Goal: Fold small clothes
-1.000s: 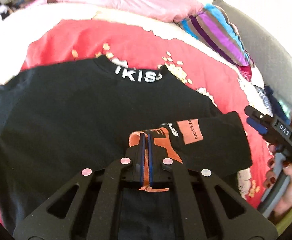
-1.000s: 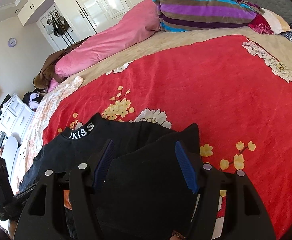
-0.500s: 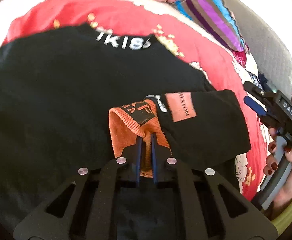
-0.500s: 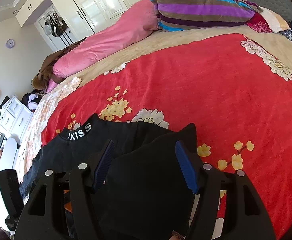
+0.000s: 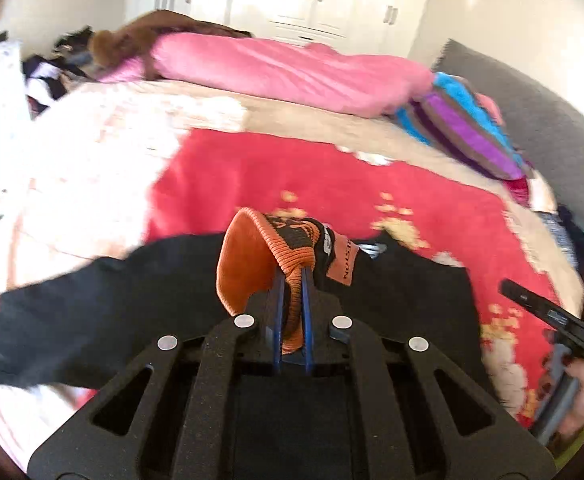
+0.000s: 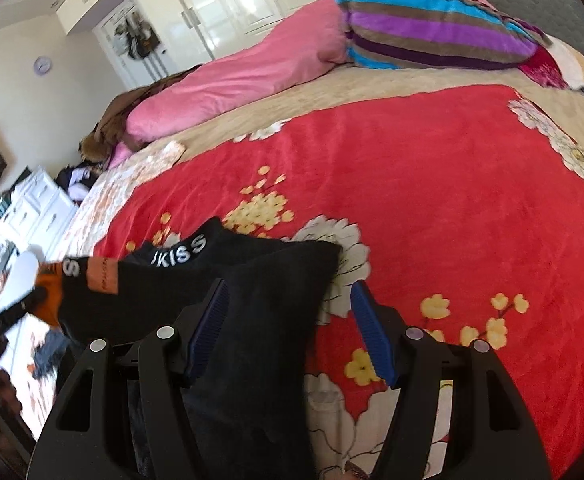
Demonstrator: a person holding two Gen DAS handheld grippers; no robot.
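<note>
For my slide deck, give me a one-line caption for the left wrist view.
Left gripper shut on the orange cuff of a black top, lifting it above the red floral blanket.

Black tool, blue pads, silver screws

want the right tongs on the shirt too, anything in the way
Nothing visible: the open right tongs already sit over the black shirt, and the left tongs pinch its orange cuff off to the side.

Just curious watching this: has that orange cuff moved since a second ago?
Yes. The orange cuff, pinched by the left gripper, has lifted off the black shirt, toward the pink pillow.
</note>
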